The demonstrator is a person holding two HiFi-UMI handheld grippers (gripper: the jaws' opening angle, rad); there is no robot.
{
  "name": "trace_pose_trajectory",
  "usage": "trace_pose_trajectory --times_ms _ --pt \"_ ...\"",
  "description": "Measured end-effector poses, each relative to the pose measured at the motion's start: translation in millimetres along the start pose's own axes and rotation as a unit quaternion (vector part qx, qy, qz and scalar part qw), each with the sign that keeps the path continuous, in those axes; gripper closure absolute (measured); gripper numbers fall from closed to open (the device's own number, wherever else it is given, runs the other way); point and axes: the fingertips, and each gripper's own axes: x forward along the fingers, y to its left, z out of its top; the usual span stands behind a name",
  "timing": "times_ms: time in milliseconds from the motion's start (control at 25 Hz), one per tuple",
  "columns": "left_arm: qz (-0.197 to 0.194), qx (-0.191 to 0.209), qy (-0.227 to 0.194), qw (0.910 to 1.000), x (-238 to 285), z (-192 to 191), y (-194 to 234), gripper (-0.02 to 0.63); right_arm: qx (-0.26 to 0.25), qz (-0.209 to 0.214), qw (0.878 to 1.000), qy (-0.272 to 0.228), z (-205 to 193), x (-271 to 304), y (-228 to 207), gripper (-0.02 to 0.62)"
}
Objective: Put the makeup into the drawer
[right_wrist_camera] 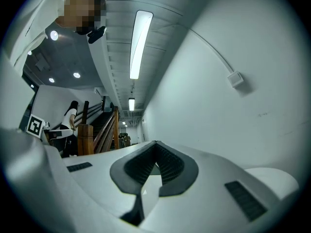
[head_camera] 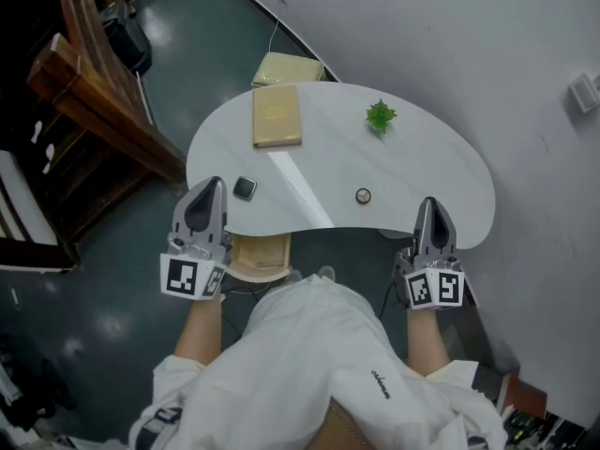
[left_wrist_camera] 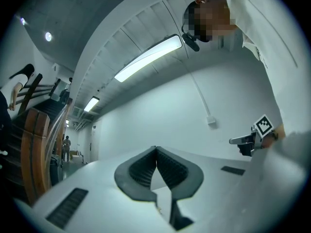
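The tabletop is gleaming smooth, glossy white, mirroring a streak of light. The floor is shining dark and polished. The stair rail is showing varnished brown wood. The left claw is wearing matt black ribbed pads set in smooth pale plastic.

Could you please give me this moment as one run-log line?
stage: before pickup | left gripper: shut, empty | right gripper: shut, empty | compact: on table
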Motion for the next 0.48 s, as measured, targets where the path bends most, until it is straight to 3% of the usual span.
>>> trace_pose_trajectory --times_ms 480 --pt "-0.001 -0.007 0.005 1.0 -3.8 -4.4 -1.1 0.58 0.001 -0.002 1.0 0.01 -3.5 -5.3 0.7 0.578"
